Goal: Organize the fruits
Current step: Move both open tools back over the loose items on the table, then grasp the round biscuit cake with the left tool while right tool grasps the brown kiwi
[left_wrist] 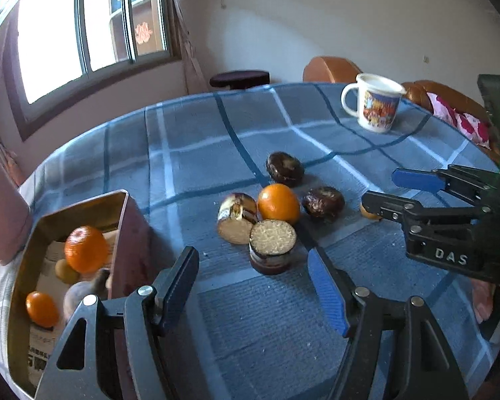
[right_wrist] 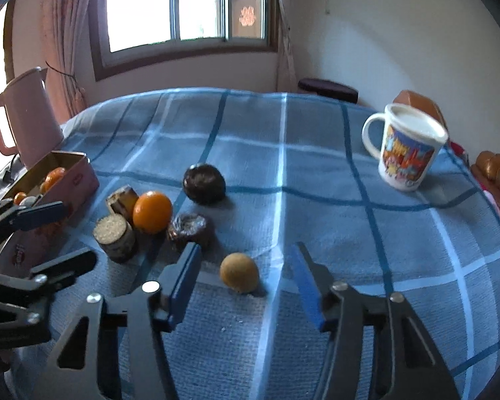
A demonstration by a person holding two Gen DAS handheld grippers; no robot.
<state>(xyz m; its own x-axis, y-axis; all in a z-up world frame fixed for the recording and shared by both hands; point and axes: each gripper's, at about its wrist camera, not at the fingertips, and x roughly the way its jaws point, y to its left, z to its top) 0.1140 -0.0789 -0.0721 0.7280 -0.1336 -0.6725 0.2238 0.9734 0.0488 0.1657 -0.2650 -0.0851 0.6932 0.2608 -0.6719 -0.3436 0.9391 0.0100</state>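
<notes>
The left claw (left_wrist: 253,286), its two blue-padded fingers spread wide and holding nothing, hovers over the blue checked tabletop (left_wrist: 266,326), and the right claw (right_wrist: 246,276) is likewise spread and empty, with one small round tan fruit (right_wrist: 239,272) lying on the cloth between its fingertips, touching neither. Just left of the left claw stands one open pink metal tin (left_wrist: 130,233), holding two oranges, the large orange (left_wrist: 86,249) on top and the small orange (left_wrist: 42,308) nearer the camera, together with one yellowish fruit and one greyish one, both partly hidden. Ahead of the left claw sits a tight cluster of loose pieces: two cut cylindrical chunks with dark skin, the upright chunk (left_wrist: 272,246) showing its pale grainy face and the tilted chunk (left_wrist: 236,218) beside it, then one bright round orange (left_wrist: 278,203) touching both. Two dark wrinkled round fruits follow, the nearer one (left_wrist: 323,202) just right of that orange and the farther one (left_wrist: 285,168) behind it. Well beyond, near the far edge, stands one white printed mug (left_wrist: 373,103), and one pale pink plastic kettle (right_wrist: 23,116) rises behind the tin.
</notes>
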